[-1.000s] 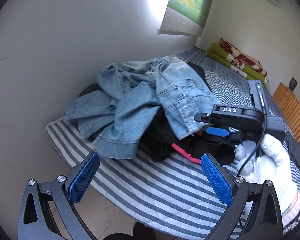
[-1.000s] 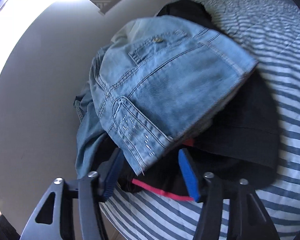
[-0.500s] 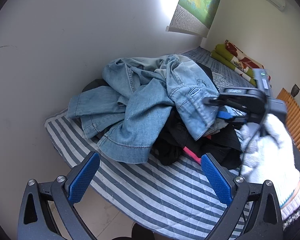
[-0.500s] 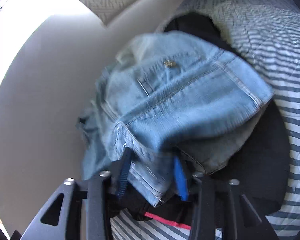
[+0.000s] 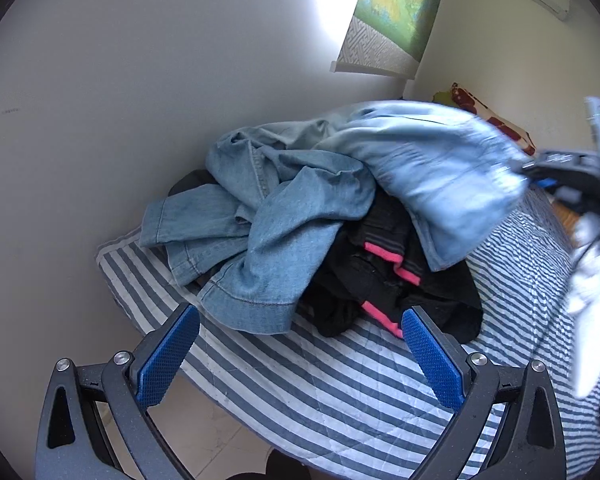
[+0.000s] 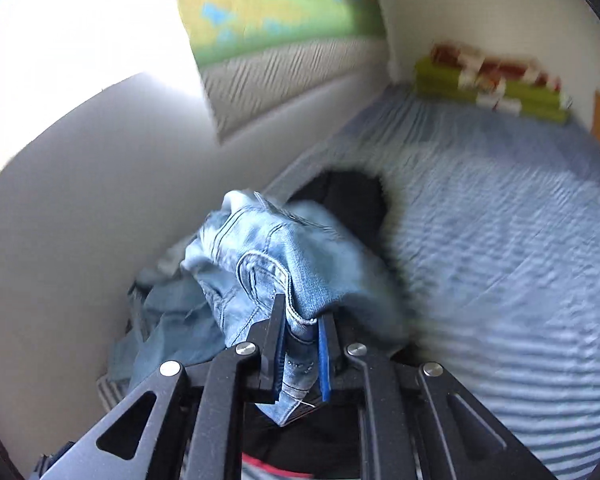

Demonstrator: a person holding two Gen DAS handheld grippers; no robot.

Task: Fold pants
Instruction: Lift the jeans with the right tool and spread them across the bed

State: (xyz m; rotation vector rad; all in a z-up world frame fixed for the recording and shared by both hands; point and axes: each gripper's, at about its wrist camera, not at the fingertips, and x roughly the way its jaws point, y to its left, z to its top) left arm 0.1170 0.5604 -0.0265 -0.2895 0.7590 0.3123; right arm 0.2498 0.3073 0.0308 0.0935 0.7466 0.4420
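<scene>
The right gripper (image 6: pixel 302 320) is closing on an edge of the jeans (image 5: pixel 432 176), raising it off the clothes pile (image 5: pixel 380 272) on the striped bed (image 5: pixel 340 392), while the left gripper (image 5: pixel 300 356) hangs wide open, empty

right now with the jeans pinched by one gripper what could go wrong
The right gripper, jaws closing, pinches only a corner of the light jeans; it may slip. Their legs tangle with the darker jeans and the black pink-trimmed garment, so those could drag along. The left gripper is open, offering no support.
</scene>
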